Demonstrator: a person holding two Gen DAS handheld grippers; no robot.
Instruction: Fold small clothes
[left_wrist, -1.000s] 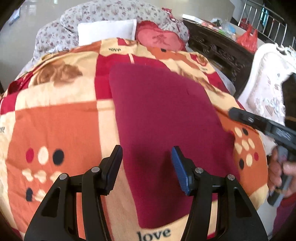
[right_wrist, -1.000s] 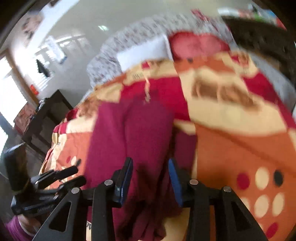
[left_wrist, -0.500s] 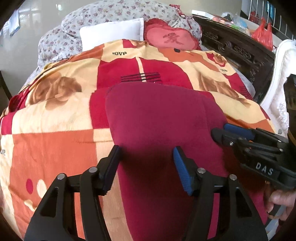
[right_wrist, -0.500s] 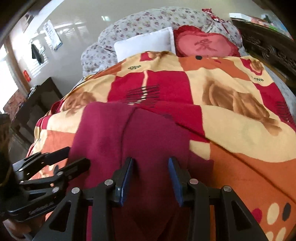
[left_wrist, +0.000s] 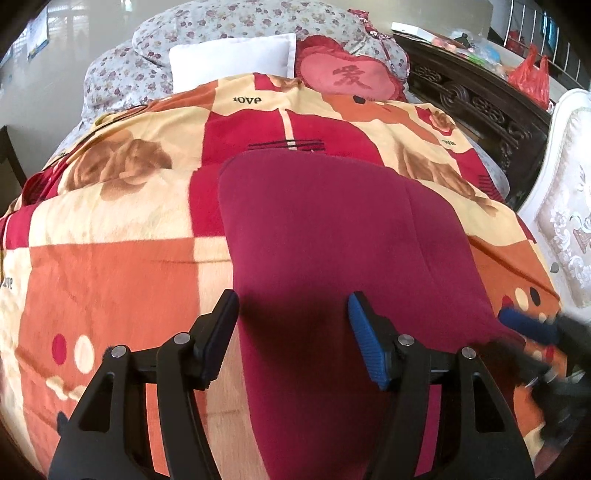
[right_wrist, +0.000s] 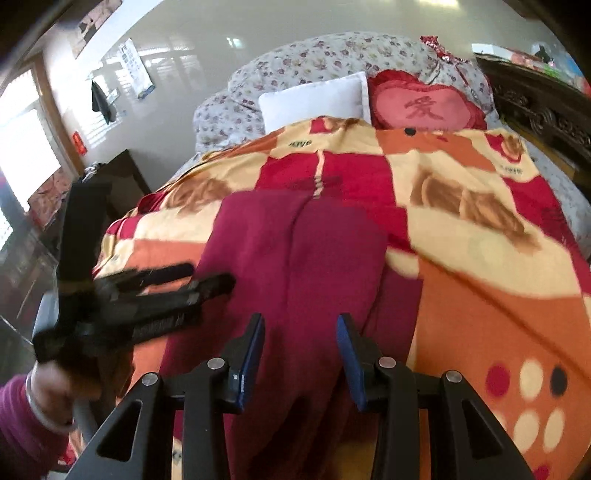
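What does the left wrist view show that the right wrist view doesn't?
Only left wrist: the white chair and red bag at far right, and the garment's clean left edge. Only right wrist: the window, dark cabinet, and a second layer sticking out along the garment's right side. Both: the garment on the blanket, the white pillow, the heart cushion, and open, empty jaws.

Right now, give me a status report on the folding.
Left tool open, right tool open, both empty. Dark red fleece garment flat on patterned blanket. Nothing in the way.
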